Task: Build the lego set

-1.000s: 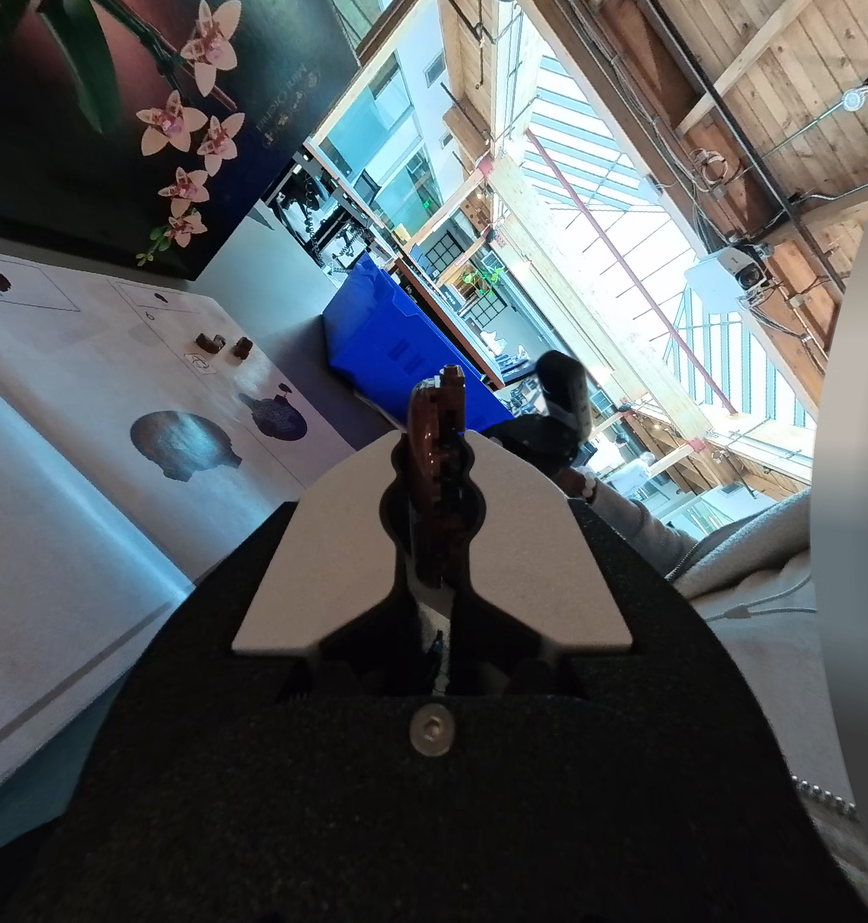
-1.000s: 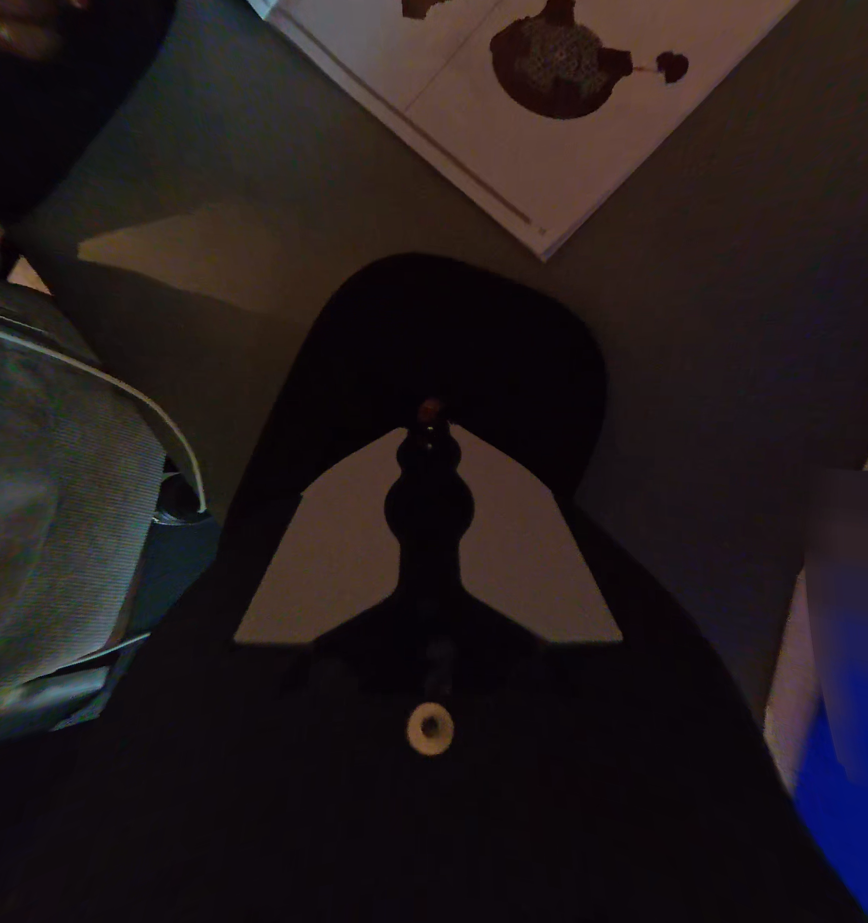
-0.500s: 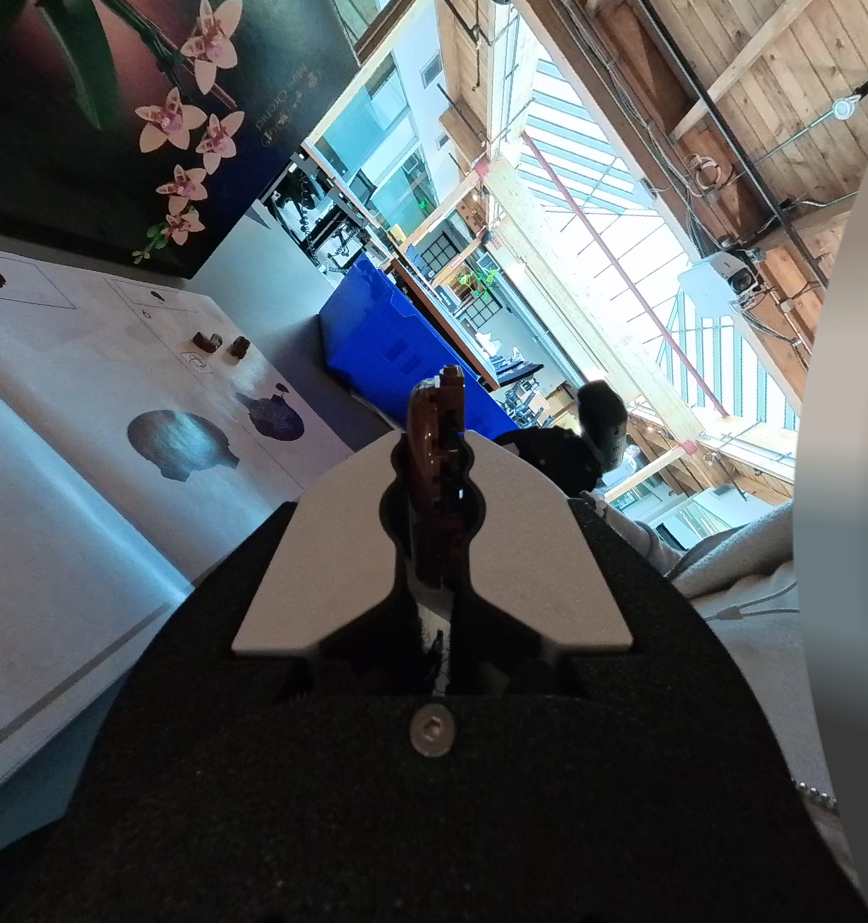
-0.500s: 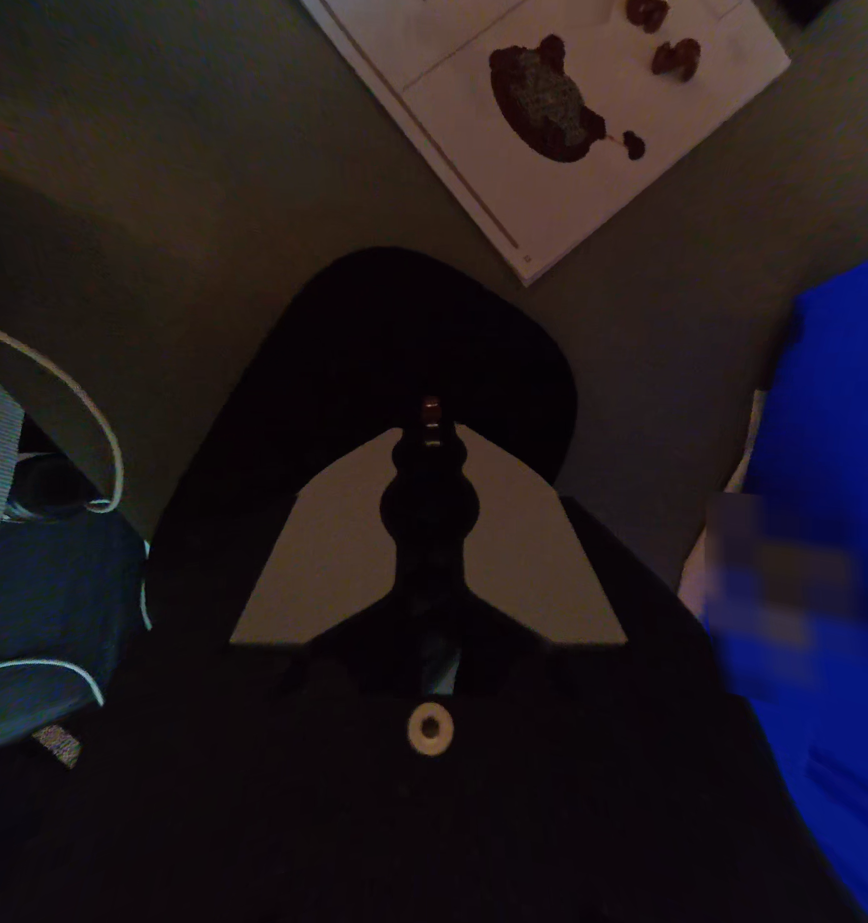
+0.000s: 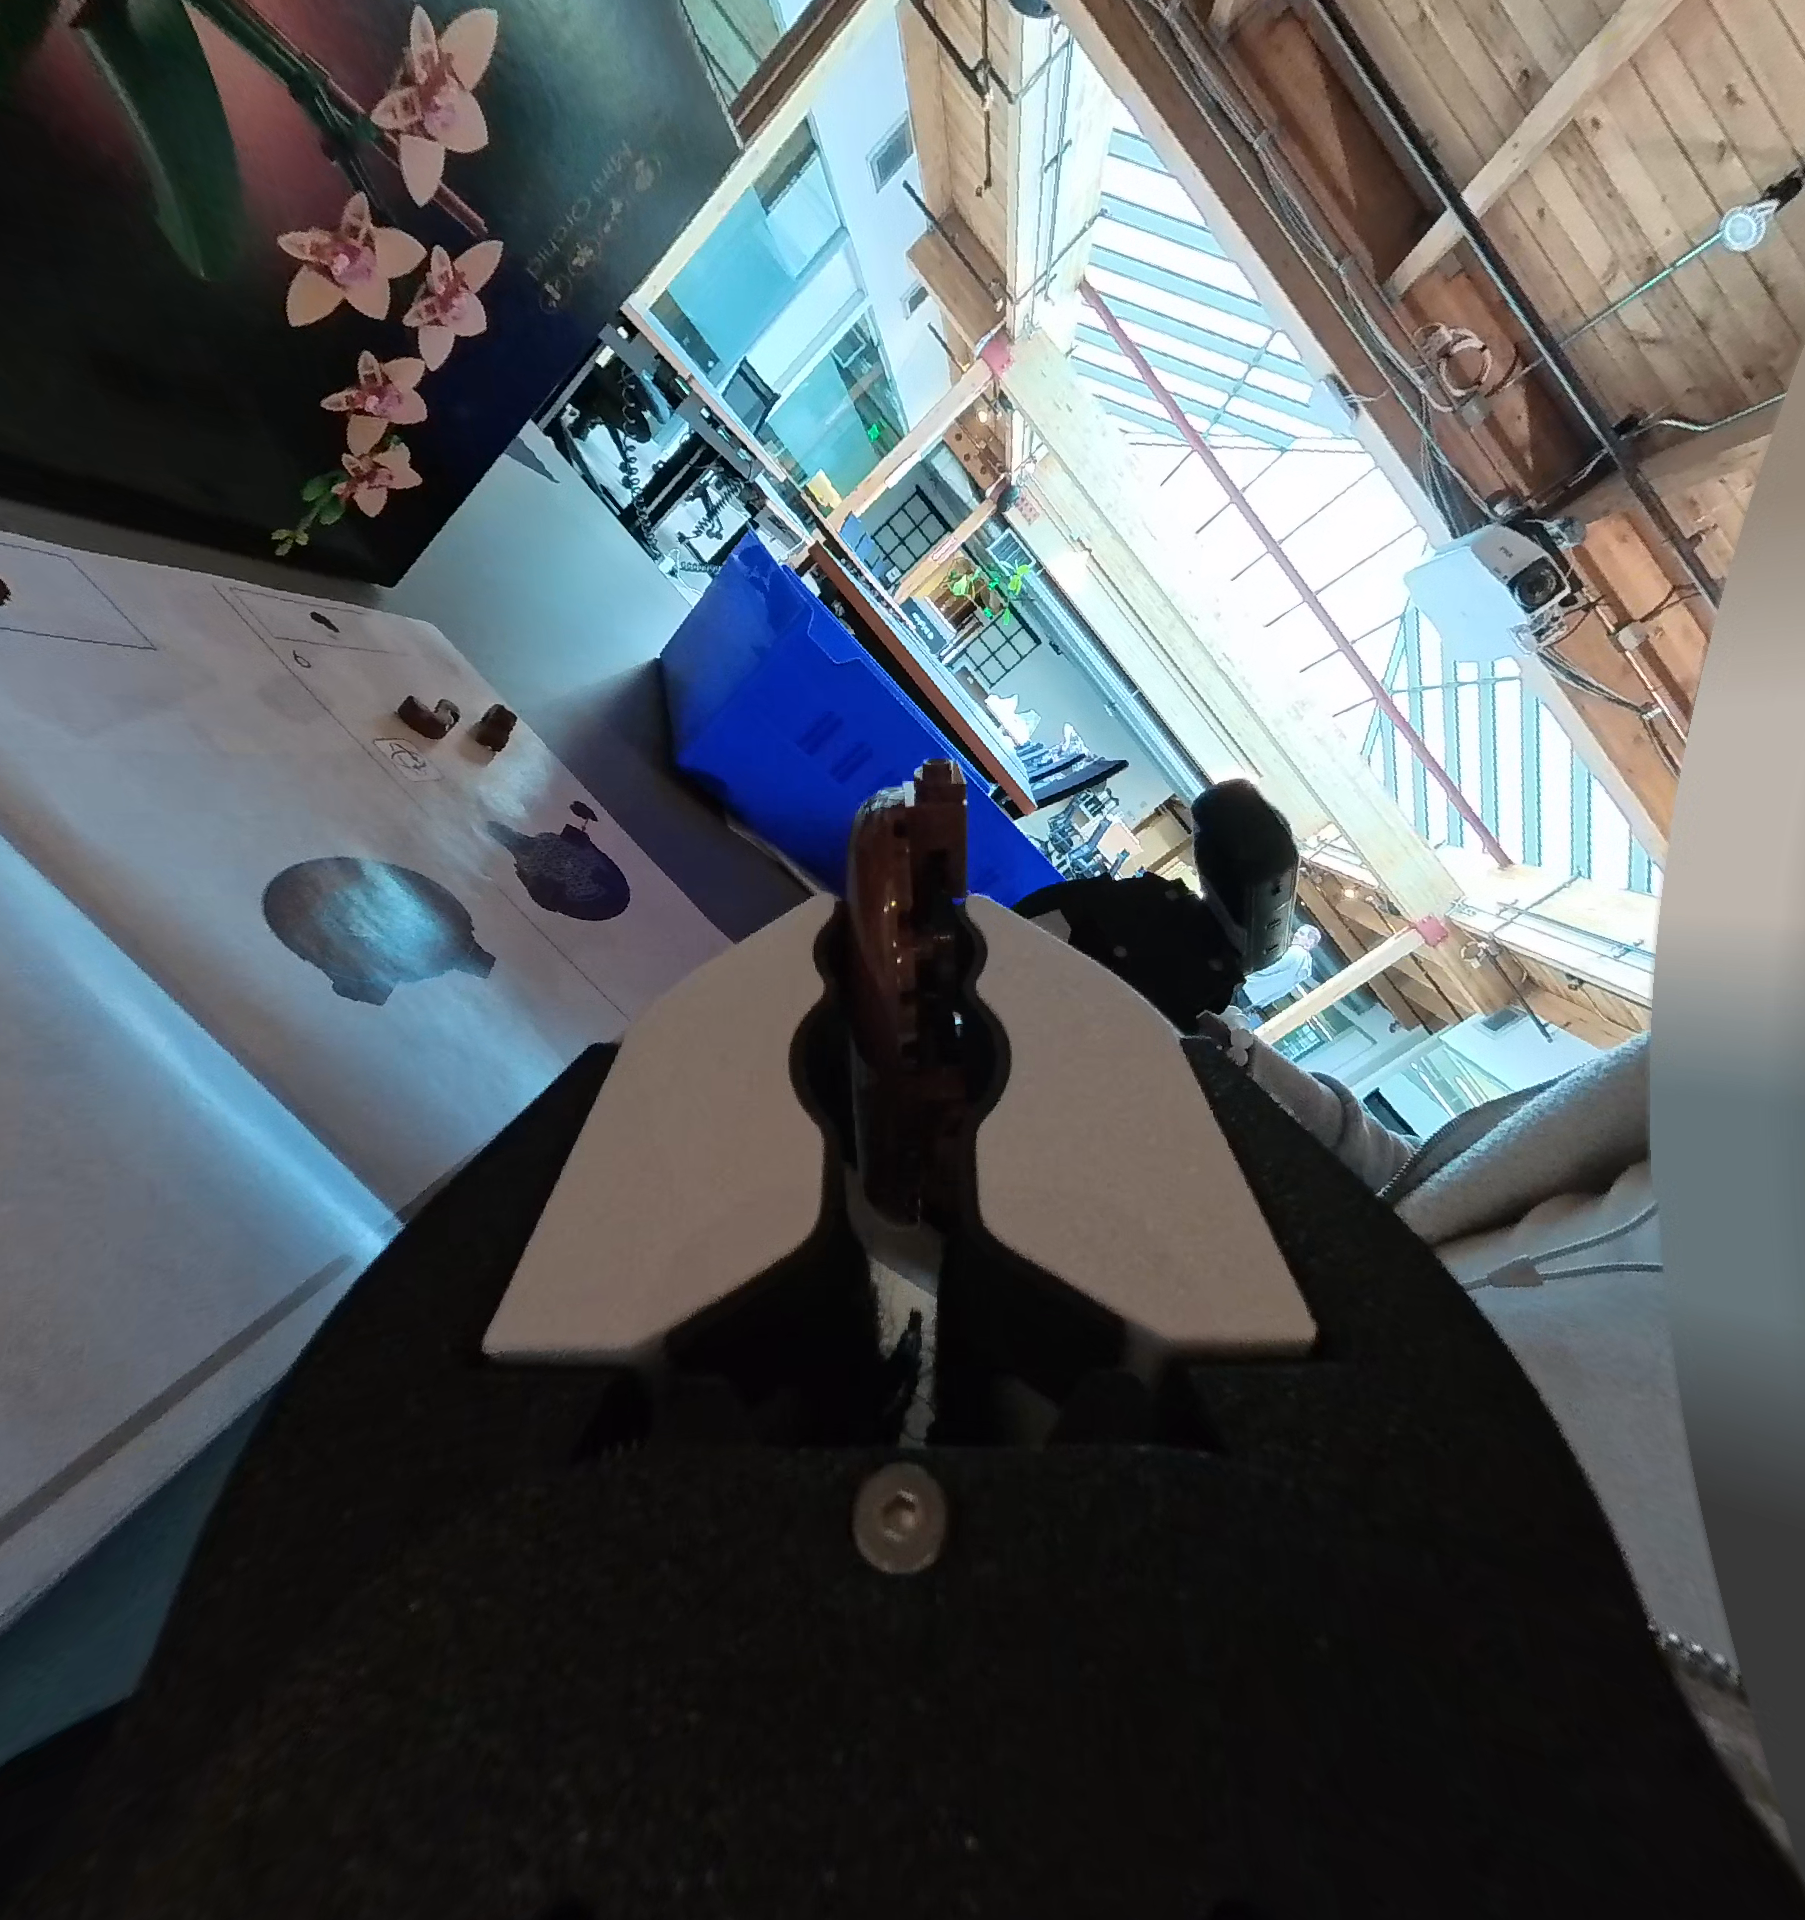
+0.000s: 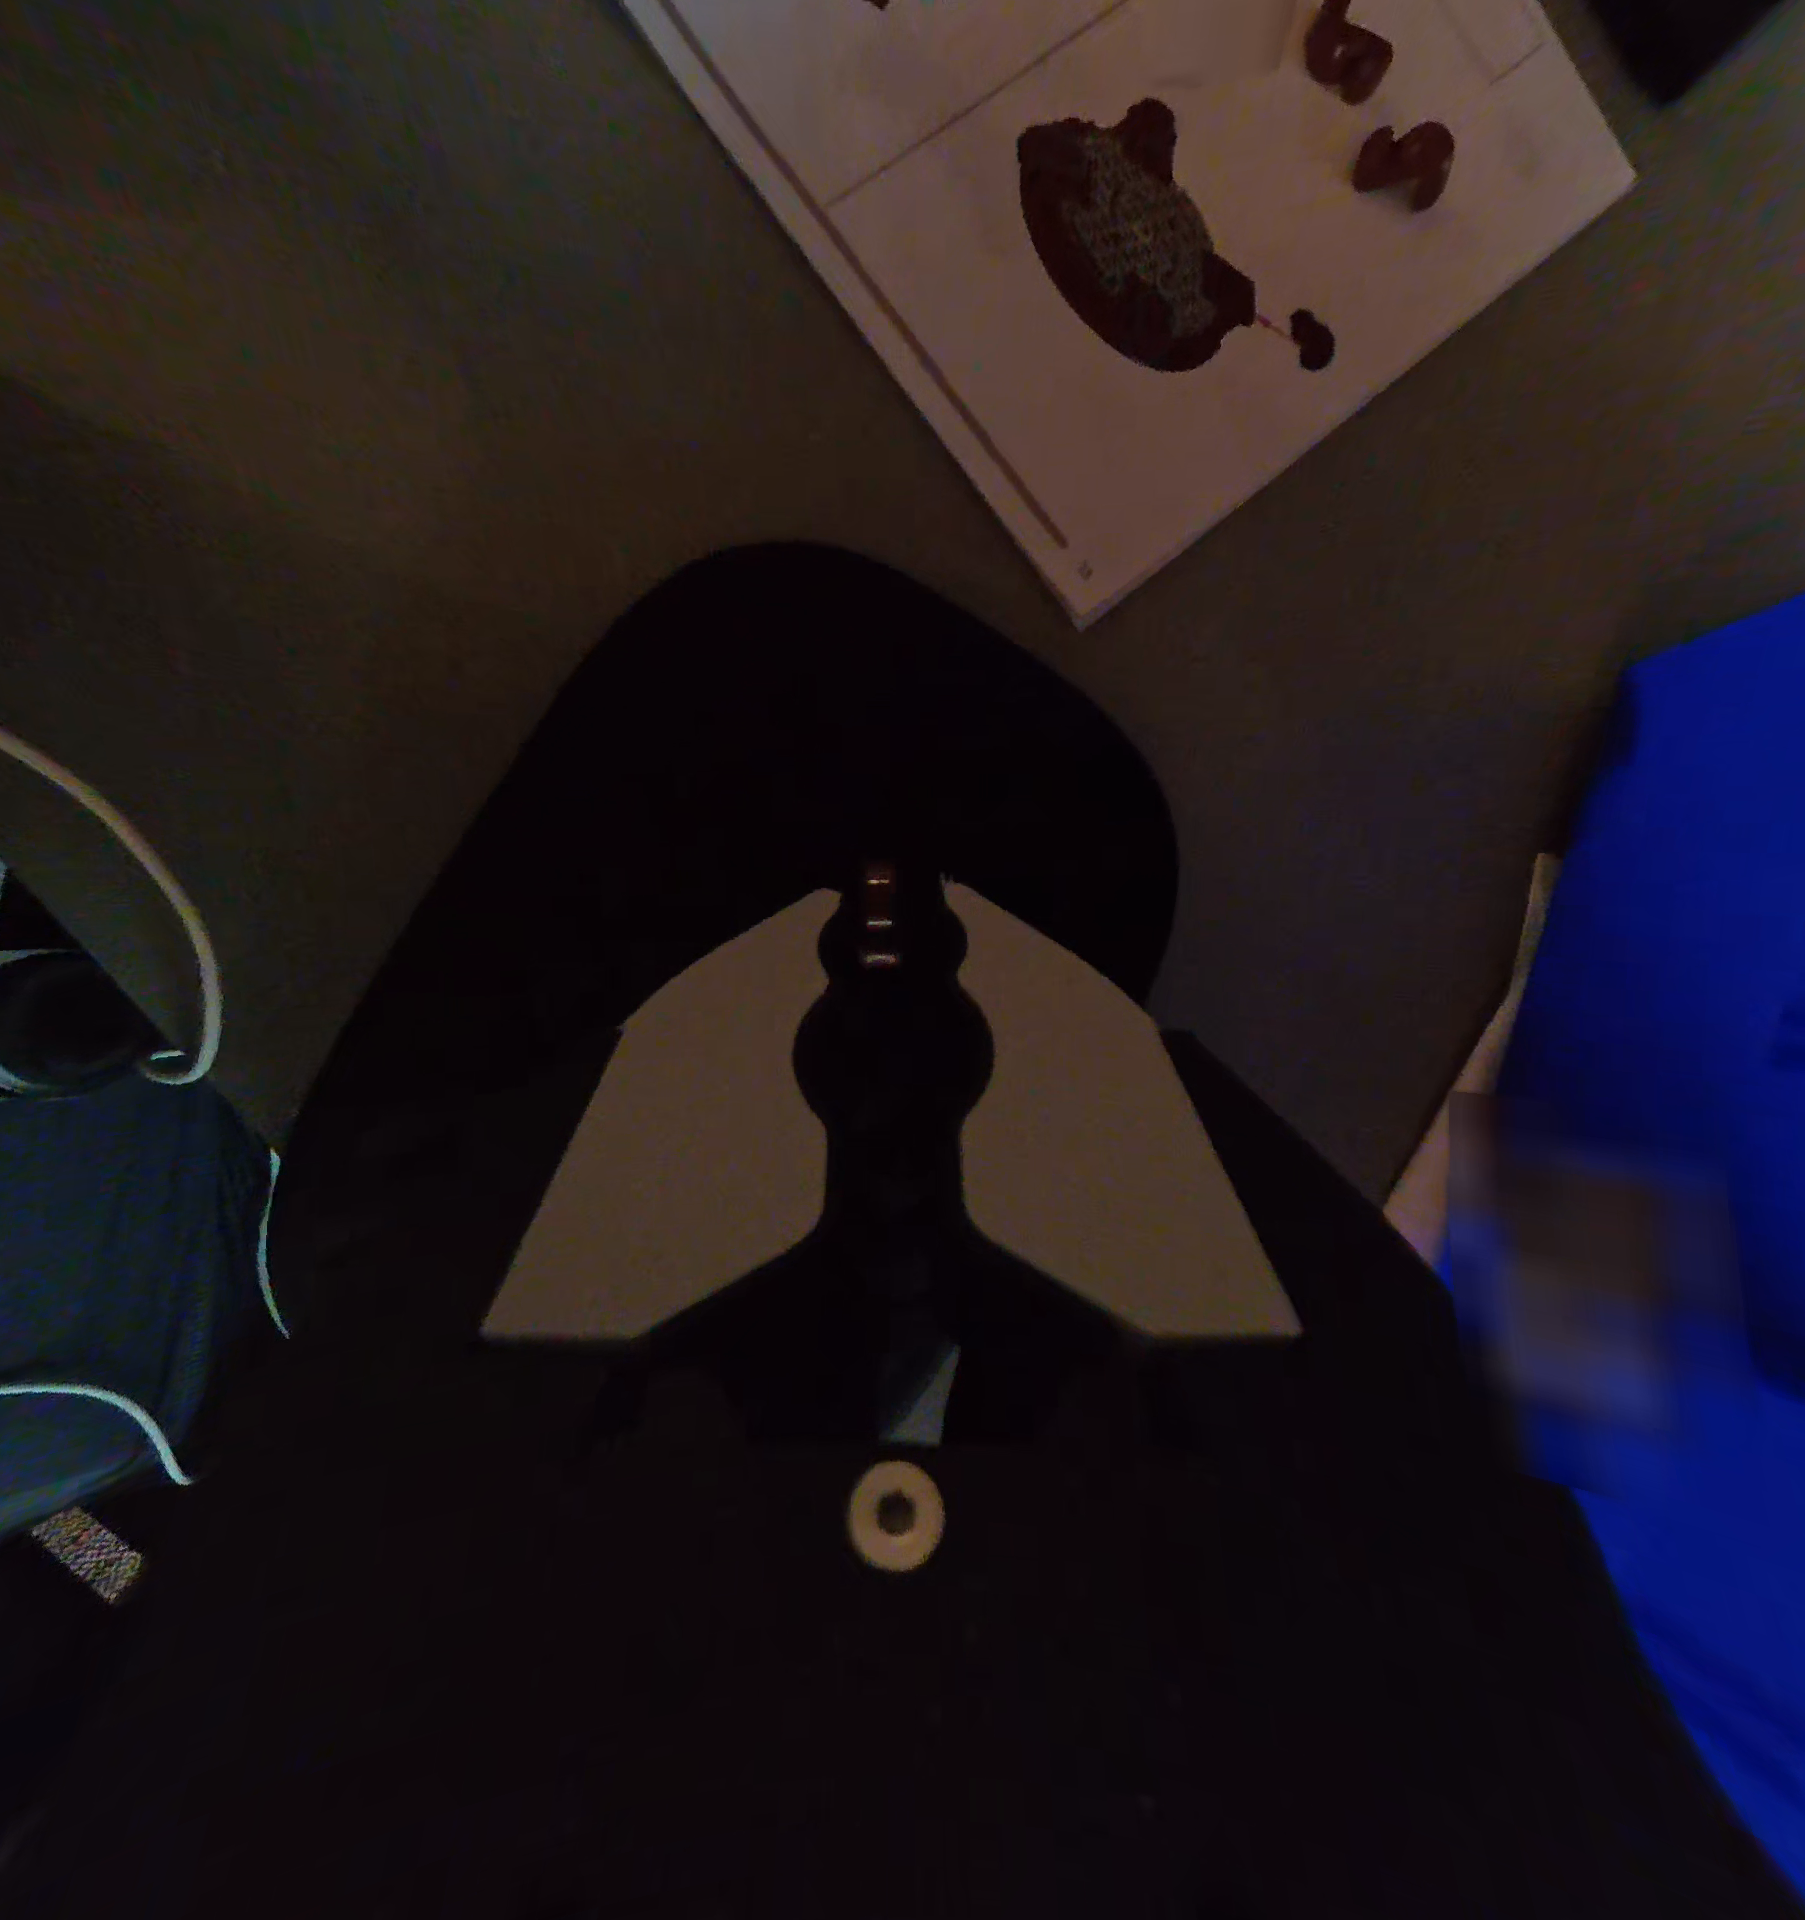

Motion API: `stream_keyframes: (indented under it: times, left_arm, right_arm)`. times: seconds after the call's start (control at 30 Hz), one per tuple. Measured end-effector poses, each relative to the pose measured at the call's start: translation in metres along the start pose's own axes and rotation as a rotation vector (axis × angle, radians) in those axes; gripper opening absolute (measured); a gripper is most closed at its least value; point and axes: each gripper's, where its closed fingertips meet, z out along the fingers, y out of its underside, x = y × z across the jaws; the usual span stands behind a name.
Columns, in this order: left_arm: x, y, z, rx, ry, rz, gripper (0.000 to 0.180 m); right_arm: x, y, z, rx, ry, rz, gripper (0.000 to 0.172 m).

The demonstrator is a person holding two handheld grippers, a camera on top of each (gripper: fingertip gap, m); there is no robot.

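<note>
In the left wrist view my left gripper [image 5: 903, 920] is shut on a flat brown brick assembly [image 5: 893, 1018], held edge-on and sticking out past the fingertips. It is held up beside an open instruction booklet [image 5: 202, 831] on the grey table. My right gripper's black body [image 5: 1137, 935] shows just to the right of it. The right wrist view is dark. My right gripper [image 6: 887, 904] points down at the table and is shut on a small brown brick [image 6: 879, 935] at its fingertips. A black rounded shape [image 6: 825, 727] lies right beyond them.
Two loose brown pieces [image 5: 428, 713] [image 6: 1402, 161] lie on the booklet page [image 6: 1241, 312]. A blue bin [image 5: 804, 727] [image 6: 1708, 935] stands right of the booklet. A dark box with orchid pictures [image 5: 254, 260] stands behind it. A person's grey sleeve [image 5: 1500, 1143] is at the right. My right fingertips sit around 20 centimeters from my left ones.
My right gripper has moved over the table: the booklet corner slid in its view and the blue bin came in at the right. The left gripper and its brown assembly stayed still.
</note>
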Motion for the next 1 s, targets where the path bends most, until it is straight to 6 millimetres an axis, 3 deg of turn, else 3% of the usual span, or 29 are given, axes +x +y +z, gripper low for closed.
stream_keyframes:
  times: [0.67,0.73,0.8,0.9,1.0]
  left_arm:
    - [-0.001,0.001,0.001,-0.008,-0.011,0.008,0.017]
    - [-0.001,0.002,0.001,-0.008,-0.021,0.023,0.017]
    - [-0.001,0.001,0.002,0.000,-0.045,0.065,0.017]
    - [-0.001,-0.003,0.004,0.011,-0.121,0.235,0.017]
    - [-0.002,-0.006,0.006,0.001,-0.222,0.429,0.017]
  right_arm:
    - [0.002,0.006,-0.001,0.025,0.008,-0.024,0.006]
    - [0.003,-0.006,-0.006,0.150,-0.010,0.065,0.006]
    - [0.007,-0.031,-0.017,0.342,-0.047,0.208,0.006]
    - [0.015,-0.070,-0.035,0.589,-0.069,0.349,0.005]
    - [0.011,-0.110,-0.043,0.767,-0.078,0.370,0.005]
